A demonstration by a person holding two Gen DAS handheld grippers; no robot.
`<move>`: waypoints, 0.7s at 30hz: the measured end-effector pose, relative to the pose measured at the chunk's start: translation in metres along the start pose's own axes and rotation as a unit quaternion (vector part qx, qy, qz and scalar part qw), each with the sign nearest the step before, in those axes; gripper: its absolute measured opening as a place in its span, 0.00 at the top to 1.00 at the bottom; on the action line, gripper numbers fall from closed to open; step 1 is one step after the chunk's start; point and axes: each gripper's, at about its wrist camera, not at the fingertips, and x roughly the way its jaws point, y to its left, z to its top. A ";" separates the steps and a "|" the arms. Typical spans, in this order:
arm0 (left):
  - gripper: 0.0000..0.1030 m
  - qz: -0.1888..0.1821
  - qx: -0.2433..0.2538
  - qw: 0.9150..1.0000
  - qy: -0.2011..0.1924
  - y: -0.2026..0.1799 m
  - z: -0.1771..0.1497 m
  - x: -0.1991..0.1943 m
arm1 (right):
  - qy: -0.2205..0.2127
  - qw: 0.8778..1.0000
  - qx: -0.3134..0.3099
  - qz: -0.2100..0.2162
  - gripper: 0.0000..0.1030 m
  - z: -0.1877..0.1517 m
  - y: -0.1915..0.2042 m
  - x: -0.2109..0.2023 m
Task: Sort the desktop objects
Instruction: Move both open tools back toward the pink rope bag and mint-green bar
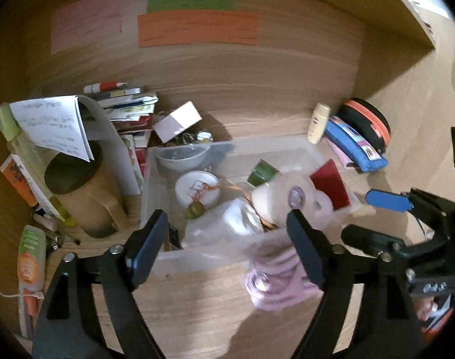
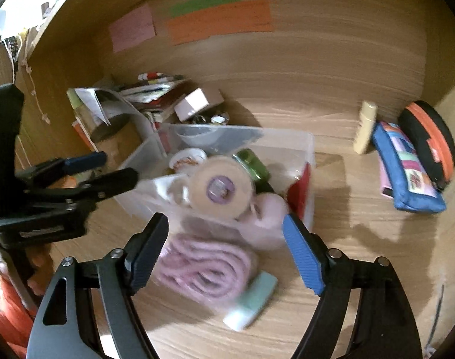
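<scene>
both jaws are wide apart and hold nothing: the left gripper (image 1: 227,248) and the right gripper (image 2: 226,254) hang over the clear bin (image 2: 309,161). the pink cable coil (image 2: 203,269) lies on the desk just in front of it. it looks soft, light and floppy, so pinch the whole bundle across its middle.

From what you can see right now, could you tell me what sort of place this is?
Most likely a study desk in a wooden alcove: sticky notes on the back panel, a paper pile and a pencil case on the wood.
</scene>
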 end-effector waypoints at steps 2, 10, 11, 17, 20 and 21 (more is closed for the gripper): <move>0.16 -0.006 0.012 1.000 0.006 -0.006 -0.006 0.000 | 0.009 1.000 -0.002 -0.010 0.26 -0.008 -0.006 -0.002; 0.16 0.012 0.065 0.996 0.059 -0.027 -0.038 0.030 | 0.050 0.997 0.021 -0.049 0.26 -0.039 -0.036 0.001; 0.16 0.015 0.065 0.995 0.069 -0.026 -0.041 0.037 | 0.055 0.997 0.022 -0.052 0.26 -0.043 -0.039 0.002; 0.16 0.021 0.050 0.993 0.108 -0.019 -0.052 0.067 | 0.086 0.995 0.025 -0.040 0.26 -0.062 -0.042 0.009; 0.15 0.015 0.061 0.992 0.111 -0.025 -0.055 0.065 | 0.093 0.995 0.015 -0.032 0.26 -0.069 -0.036 0.011; 0.15 0.011 0.067 0.992 0.111 -0.029 -0.057 0.063 | 0.096 0.995 0.011 -0.029 0.26 -0.071 -0.034 0.012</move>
